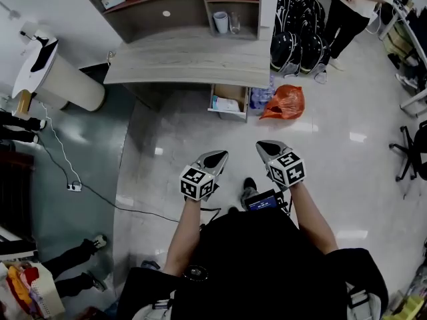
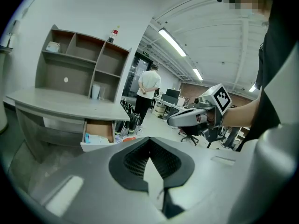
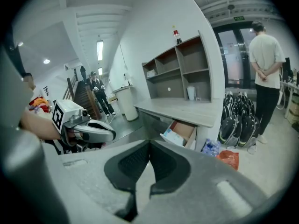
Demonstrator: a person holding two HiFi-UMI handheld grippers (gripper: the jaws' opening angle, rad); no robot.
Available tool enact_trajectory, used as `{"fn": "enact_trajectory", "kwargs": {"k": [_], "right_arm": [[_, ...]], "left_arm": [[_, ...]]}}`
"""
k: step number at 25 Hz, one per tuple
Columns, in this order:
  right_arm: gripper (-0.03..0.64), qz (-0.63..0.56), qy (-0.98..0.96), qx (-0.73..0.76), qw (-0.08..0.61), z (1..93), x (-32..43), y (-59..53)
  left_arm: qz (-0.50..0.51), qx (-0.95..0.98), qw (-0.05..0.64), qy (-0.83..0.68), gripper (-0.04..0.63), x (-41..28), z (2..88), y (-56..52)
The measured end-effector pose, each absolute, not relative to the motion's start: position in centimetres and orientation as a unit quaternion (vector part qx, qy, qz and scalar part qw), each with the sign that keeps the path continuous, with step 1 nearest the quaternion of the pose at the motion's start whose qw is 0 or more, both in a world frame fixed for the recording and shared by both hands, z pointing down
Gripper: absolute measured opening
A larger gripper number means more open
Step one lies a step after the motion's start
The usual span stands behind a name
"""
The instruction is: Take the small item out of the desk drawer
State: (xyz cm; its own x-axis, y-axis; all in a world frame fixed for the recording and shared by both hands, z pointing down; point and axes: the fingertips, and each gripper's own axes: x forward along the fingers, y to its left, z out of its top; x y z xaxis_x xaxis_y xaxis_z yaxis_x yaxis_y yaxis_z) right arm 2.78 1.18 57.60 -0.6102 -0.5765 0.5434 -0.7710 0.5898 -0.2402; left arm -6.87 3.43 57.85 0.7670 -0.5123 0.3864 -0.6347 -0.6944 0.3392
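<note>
The grey desk [image 1: 193,62] stands ahead with its drawer [image 1: 230,102] pulled open below the right end. A small white and blue packet [image 1: 225,104] lies inside the drawer [image 2: 98,134], also visible in the right gripper view as a packet [image 3: 173,137]. My left gripper [image 1: 220,155] and right gripper [image 1: 263,145] hover side by side over the floor, well short of the drawer. Both are shut with nothing between the jaws. The left gripper view shows the right gripper [image 2: 187,117] alongside, and the right gripper view shows the left gripper [image 3: 93,130].
An orange plastic bag [image 1: 283,102] and water bottles [image 1: 261,97] lie right of the drawer. Black bags [image 1: 297,39] and a standing person [image 1: 353,5] are at the back right. A white bin [image 1: 63,79] stands to the left, and a cable [image 1: 73,187] crosses the floor.
</note>
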Motion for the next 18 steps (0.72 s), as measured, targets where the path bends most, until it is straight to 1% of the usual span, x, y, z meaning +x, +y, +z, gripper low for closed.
{"fn": "enact_trajectory", "kwargs": {"k": [6,18], "right_arm": [[-0.002,0.236,-0.873,0.376,0.204,57.6,3.8,-3.2],[-0.002,0.240,-0.884,0.343,0.206,57.9,4.2,-7.4]], "left_arm": [[0.136,0.904,0.230,-0.333,0.003,-6.0,57.7,-0.5],[0.136,0.895,0.226,-0.360,0.003,-4.8,56.9,-4.4]]}}
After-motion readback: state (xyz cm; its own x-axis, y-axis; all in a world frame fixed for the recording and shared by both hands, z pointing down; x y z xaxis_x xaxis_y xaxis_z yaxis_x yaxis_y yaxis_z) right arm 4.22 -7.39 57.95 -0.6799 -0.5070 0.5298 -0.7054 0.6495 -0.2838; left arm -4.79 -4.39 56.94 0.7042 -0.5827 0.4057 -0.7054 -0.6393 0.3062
